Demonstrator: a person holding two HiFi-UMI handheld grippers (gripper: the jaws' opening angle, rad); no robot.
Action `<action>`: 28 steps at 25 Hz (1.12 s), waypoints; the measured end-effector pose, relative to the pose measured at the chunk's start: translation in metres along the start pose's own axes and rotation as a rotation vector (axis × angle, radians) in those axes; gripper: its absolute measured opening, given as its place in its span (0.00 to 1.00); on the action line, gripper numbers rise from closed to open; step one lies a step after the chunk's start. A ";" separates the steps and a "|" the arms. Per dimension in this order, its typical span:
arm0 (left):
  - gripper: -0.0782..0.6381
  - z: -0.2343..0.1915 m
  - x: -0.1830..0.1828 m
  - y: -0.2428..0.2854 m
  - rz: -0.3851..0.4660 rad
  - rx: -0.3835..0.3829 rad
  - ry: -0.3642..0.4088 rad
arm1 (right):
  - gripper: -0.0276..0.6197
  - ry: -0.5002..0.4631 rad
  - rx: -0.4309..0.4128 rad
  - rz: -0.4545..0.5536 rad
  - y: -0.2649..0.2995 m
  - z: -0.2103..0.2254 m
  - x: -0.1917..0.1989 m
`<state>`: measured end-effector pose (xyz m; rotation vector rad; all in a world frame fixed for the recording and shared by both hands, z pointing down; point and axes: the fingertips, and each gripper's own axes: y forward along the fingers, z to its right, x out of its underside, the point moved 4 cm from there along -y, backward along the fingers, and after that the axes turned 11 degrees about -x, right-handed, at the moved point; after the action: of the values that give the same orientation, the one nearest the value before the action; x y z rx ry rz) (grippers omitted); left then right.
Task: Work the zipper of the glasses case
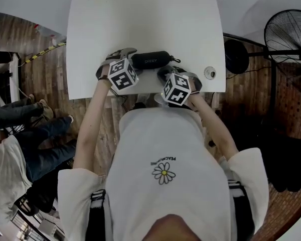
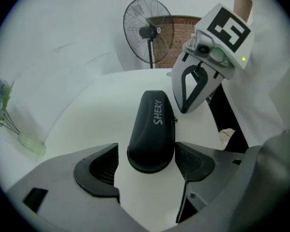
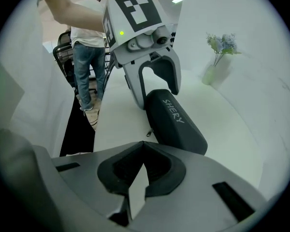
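The glasses case is a black, oblong shell with rounded ends and a matte skin, with SHERY printed in white along its top. It lies flat on the white table, crosswise near the edge where the person stands, between the 2 grippers.

The left gripper is spread wide around 1 end of the case. That end sits between the 2 ribbed pads, with a strip of bare table at the left pad. The right pad is just beside the shell and does not press it. The right gripper is clenched, pad against pad, with nothing between. The case lies just ahead of its tips, a little to the right.

The 2 gripper views make the lettering readable and show the small zipper pull, a metal tab at the side seam facing the person. In the head view the pull is too small to find. The left gripper view shows a standing fan beyond the table. The right gripper view shows a vase of pale flowers farther along the table and a person in jeans standing off its side. The head view shows both marker cubes side by side, and a small round object near the table's right corner.
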<state>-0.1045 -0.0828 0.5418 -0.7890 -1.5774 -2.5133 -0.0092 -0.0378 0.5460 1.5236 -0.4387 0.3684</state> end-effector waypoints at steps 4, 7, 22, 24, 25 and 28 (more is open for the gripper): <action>0.59 0.003 0.018 0.000 -0.052 0.028 0.009 | 0.05 0.095 0.025 0.050 -0.007 0.003 0.007; 0.52 0.006 0.017 0.000 -0.053 0.011 -0.031 | 0.05 0.285 0.076 0.158 -0.011 0.010 0.005; 0.50 0.042 0.004 -0.013 -0.100 -0.055 -0.238 | 0.21 0.541 0.227 0.160 -0.006 0.005 0.014; 0.49 0.047 0.004 -0.013 -0.099 -0.050 -0.240 | 0.21 0.594 0.204 0.168 -0.003 0.002 0.017; 0.48 0.049 0.003 -0.014 -0.098 -0.047 -0.235 | 0.21 0.616 0.201 0.176 -0.003 0.003 0.018; 0.45 0.057 0.000 -0.015 -0.094 -0.034 -0.200 | 0.20 0.643 0.252 0.203 -0.006 0.011 0.019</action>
<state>-0.0878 -0.0271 0.5485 -1.0234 -1.6714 -2.6044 0.0099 -0.0498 0.5505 1.5052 -0.0338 1.0662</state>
